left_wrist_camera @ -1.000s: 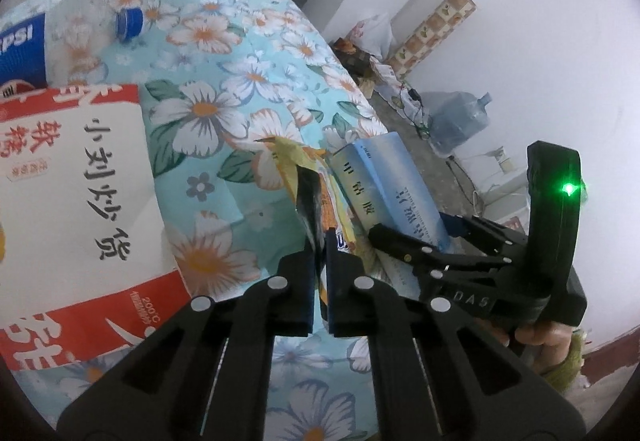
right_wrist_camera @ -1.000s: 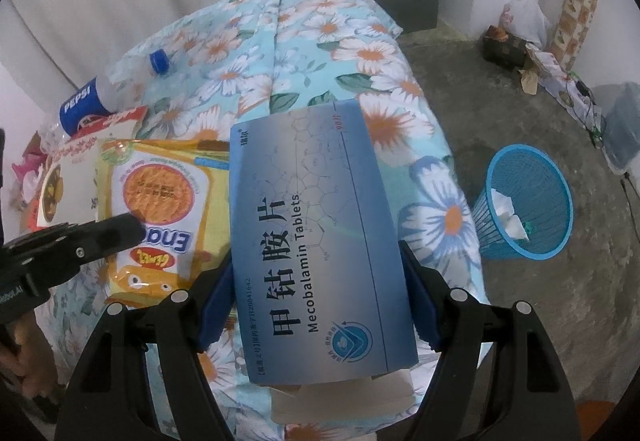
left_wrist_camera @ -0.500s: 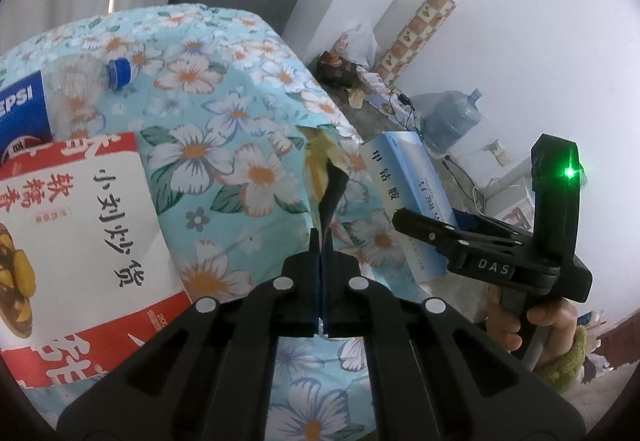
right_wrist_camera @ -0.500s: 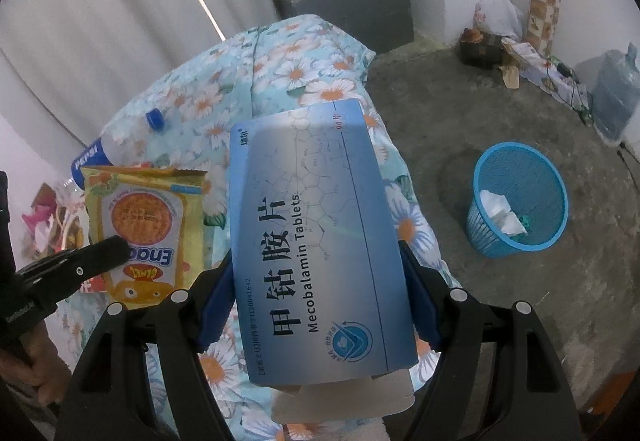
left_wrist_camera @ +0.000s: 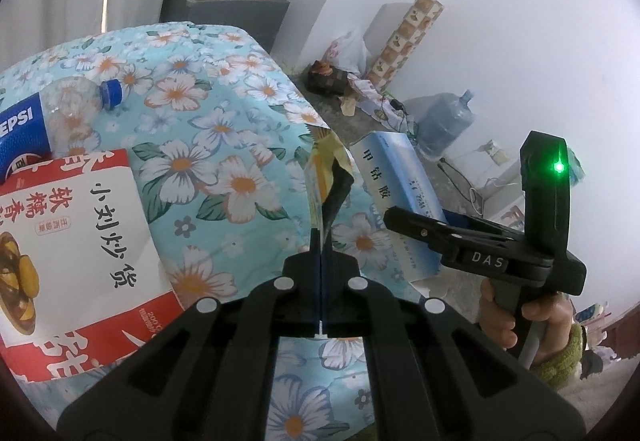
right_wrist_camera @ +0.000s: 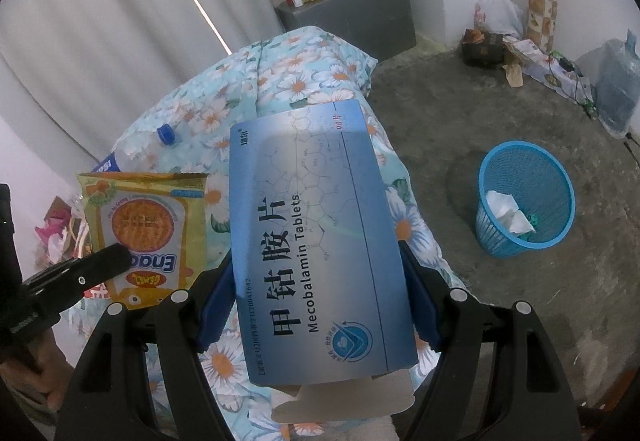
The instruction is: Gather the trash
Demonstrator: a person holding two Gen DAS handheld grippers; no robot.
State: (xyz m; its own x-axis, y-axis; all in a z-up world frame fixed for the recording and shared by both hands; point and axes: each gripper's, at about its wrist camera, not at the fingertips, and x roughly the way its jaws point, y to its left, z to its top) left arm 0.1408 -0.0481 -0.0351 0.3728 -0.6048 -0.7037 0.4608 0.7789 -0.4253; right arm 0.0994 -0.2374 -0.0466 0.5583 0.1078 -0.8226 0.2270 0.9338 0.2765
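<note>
Left gripper (left_wrist_camera: pixel 321 241): my jaws are pressed together on the lower edge of the yellow snack wrapper (left_wrist_camera: pixel 326 177), which hangs in the air above the floral bedspread (left_wrist_camera: pixel 208 129).
Right gripper (right_wrist_camera: pixel 320 293): I have the blue tablet box (right_wrist_camera: pixel 316 249) clamped by its long sides between the blue pads, clear of the bed.
Bin: the blue basket (right_wrist_camera: pixel 524 197) stands on the concrete floor, well to the right of the bed.
Bedspread: a Pepsi bottle (left_wrist_camera: pixel 48 125) and a red-and-white snack bag (left_wrist_camera: pixel 80 253) lie there, touching.

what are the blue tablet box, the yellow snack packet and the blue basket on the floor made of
Tablet box: thin glossy card, probably; sheen on its face, white flap at its open end.
Snack packet: shiny plastic or foil film; crimped top edge, creases.
Basket: looks like moulded plastic, with an openwork lattice wall.
</note>
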